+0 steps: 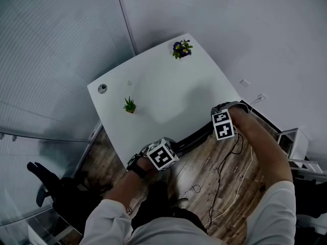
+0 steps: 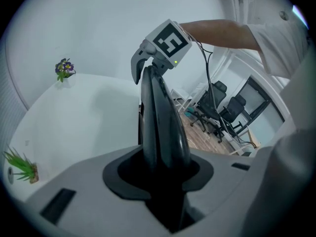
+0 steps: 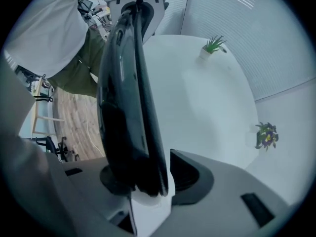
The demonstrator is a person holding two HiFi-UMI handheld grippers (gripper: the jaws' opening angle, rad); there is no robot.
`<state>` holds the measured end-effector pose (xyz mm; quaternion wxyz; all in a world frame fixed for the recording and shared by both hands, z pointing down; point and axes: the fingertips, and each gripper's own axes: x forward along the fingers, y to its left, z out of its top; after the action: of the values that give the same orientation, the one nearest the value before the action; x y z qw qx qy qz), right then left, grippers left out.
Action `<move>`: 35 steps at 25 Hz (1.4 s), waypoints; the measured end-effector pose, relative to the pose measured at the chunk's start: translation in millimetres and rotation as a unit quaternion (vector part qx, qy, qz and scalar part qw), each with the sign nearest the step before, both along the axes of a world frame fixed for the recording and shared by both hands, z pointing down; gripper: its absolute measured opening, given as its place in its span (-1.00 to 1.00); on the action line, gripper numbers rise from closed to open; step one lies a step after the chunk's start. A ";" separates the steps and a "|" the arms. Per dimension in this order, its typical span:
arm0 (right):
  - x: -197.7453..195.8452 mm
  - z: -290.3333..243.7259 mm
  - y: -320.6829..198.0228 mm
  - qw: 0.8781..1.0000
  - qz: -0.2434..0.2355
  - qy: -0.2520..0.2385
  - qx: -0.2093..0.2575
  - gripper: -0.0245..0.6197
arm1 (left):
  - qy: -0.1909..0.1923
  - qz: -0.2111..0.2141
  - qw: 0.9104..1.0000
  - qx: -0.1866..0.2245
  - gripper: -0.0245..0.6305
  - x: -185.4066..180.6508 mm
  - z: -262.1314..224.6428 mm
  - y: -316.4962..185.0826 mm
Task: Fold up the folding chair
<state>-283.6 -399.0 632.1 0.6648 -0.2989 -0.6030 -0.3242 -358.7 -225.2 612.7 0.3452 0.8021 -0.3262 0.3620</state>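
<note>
The folding chair (image 1: 196, 137) shows in the head view only as a black bar along the white table's near edge, held between both grippers. My left gripper (image 1: 173, 148) is shut on the chair's dark rim (image 2: 160, 127), which runs straight into its jaws (image 2: 163, 174). My right gripper (image 1: 220, 117) points down over the other end. In the right gripper view the black chair panel (image 3: 123, 93) stands between its jaws (image 3: 148, 181), against one side with a gap to the other pad. The rest of the chair is hidden below the table edge and my arms.
The white table (image 1: 153, 91) carries a small green plant (image 1: 130, 105), a purple flower pot (image 1: 182, 49) and a round fitting (image 1: 102, 88). A black office chair (image 1: 51, 185) stands at the left, cables (image 1: 225, 172) lie on the wood floor, and a white shelf (image 1: 294, 142) is at the right.
</note>
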 end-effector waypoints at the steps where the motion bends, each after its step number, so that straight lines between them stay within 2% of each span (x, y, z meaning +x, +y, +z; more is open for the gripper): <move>1: -1.0 -0.1 -1.7 1.000 0.003 -0.006 0.006 -0.34 | -0.002 0.001 1.000 0.005 -0.48 -0.4 -0.4 0.2; 2: -2.1 -0.5 -3.6 1.000 0.011 -0.014 0.010 -0.33 | -0.005 0.001 1.000 0.011 -0.46 -1.6 -1.0 0.4; 4: -4.1 -3.3 -7.9 0.999 0.041 -0.031 0.009 -0.07 | -0.011 -0.002 1.000 0.023 -0.36 -6.0 -3.3 1.2; 5: -4.7 -6.4 -9.5 0.997 0.062 -0.041 0.003 -0.01 | -0.011 -0.006 0.999 0.030 -0.31 -8.7 -5.7 1.7; 8: -4.4 -22.2 -11.7 0.988 0.128 -0.079 -0.024 0.03 | 0.006 -0.030 0.998 0.055 -0.20 -17.1 -21.8 3.0; 12: 4.1 -45.6 -14.8 0.970 0.201 -0.131 -0.046 0.03 | 0.031 -0.069 0.994 0.080 -0.15 -34.8 -46.3 11.3; 15: 16.2 -63.9 -16.9 0.948 0.257 -0.182 -0.055 0.03 | 0.036 -0.118 0.987 0.098 -0.15 -54.0 -60.1 20.4; 18: 30.7 -80.7 -16.5 0.917 0.308 -0.249 -0.055 0.03 | 0.030 -0.171 0.978 0.116 -0.16 -71.1 -71.7 34.8; 20: 39.5 -95.2 -12.2 0.890 0.340 -0.298 -0.055 0.00 | 0.021 -0.202 0.971 0.128 -0.16 -78.2 -79.1 47.0; 25: 65.1 -137.9 14.6 0.801 0.423 -0.418 -0.066 -0.08 | -0.009 -0.243 0.957 0.160 -0.19 -67.4 -101.2 80.6; 28: 85.7 -156.7 43.7 0.756 0.451 -0.470 -0.062 -0.09 | -0.022 -0.255 0.950 0.179 -0.19 -48.0 -115.5 104.7; 32: 117.1 -170.8 95.2 0.710 0.474 -0.517 -0.062 -0.13 | -0.042 -0.280 0.934 0.218 -0.22 -20.2 -135.8 142.9; 35: 140.9 -179.7 132.4 0.687 0.482 -0.540 -0.064 -0.14 | -0.056 -0.307 0.915 0.255 -0.26 1.9 -149.4 172.2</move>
<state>-142.7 -266.7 452.4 0.2681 0.2181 -0.9381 -0.0247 -356.8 -53.0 463.3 0.2042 0.7017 -0.6565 0.1869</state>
